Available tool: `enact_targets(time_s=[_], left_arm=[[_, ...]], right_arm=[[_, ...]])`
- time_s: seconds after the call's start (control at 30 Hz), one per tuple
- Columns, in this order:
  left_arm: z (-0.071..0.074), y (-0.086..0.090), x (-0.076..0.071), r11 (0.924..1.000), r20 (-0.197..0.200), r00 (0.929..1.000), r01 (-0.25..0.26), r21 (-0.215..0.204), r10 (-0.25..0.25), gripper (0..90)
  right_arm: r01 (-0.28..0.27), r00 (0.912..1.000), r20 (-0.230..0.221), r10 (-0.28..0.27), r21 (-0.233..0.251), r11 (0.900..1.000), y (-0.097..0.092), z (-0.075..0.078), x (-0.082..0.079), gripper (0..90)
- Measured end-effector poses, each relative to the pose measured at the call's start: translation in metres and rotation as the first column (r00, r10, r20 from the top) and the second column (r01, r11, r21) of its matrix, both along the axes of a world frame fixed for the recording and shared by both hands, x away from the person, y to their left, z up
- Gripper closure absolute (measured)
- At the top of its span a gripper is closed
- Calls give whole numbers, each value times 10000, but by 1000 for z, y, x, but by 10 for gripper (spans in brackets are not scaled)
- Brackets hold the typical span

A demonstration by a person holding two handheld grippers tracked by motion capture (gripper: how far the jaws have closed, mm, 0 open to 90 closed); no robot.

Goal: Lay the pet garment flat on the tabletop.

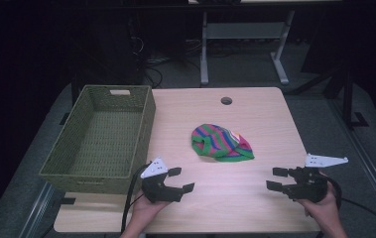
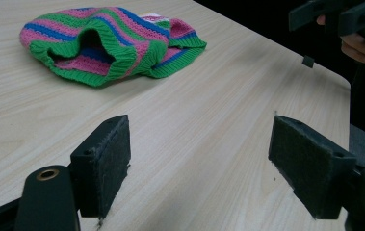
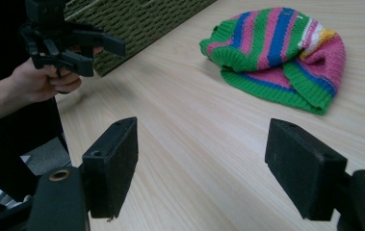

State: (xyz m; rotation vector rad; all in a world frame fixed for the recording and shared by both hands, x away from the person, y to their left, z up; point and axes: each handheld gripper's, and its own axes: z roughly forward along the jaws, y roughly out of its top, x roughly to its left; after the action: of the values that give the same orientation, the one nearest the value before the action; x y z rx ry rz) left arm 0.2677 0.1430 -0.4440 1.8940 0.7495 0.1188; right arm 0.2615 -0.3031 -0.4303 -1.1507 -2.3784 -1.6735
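1. A crumpled knitted hat with green, pink and blue stripes (image 1: 221, 143) is lying near the middle of the pale wooden surface (image 1: 255, 119), slightly toward the far edge, with nothing touching it
2. In the left gripper view the hat (image 2: 108, 43) is showing its open ribbed cuff, and it is sitting well beyond the gripper's tips; in the right gripper view the hat (image 3: 279, 53) is lying ahead and to the right
3. The left gripper (image 1: 178, 180) is hovering near the near edge of the surface, toward its left corner, held in a hand (image 1: 146, 210); its fingers (image 2: 105, 161) are standing wide apart and released, with bare wood between them
4. The right gripper (image 1: 279, 178) is hovering near the near right corner, gripped by the other hand (image 1: 324, 210); its fingers (image 3: 115, 161) are likewise spread open and holding nothing
5. The two grippers are pointing inward toward each other, well apart, with the hat lying between them and farther out
6. A rectangular olive-green woven basket (image 1: 141, 124) is sitting along the left edge of the surface, just beside the left gripper and apart from the hat
7. A small round hole (image 1: 226, 100) is showing in the surface near its far edge
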Motion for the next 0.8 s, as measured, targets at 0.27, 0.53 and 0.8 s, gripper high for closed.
enact_targets(time_s=[0.27,0.53,0.8], left_arm=[[3,8,0,9996,92,9996,-255,-126,256,224],[7,10,-1,9983,243,9982,-542,-235,547,225],[5,12,0,9985,197,9985,-511,-210,515,225]], right_arm=[[-93,9997,-229,90,-140,9999,13,6,25,268],[-647,9974,-365,627,-589,9962,35,21,50,268],[-1249,9912,-542,1207,-801,9889,59,36,71,269]])
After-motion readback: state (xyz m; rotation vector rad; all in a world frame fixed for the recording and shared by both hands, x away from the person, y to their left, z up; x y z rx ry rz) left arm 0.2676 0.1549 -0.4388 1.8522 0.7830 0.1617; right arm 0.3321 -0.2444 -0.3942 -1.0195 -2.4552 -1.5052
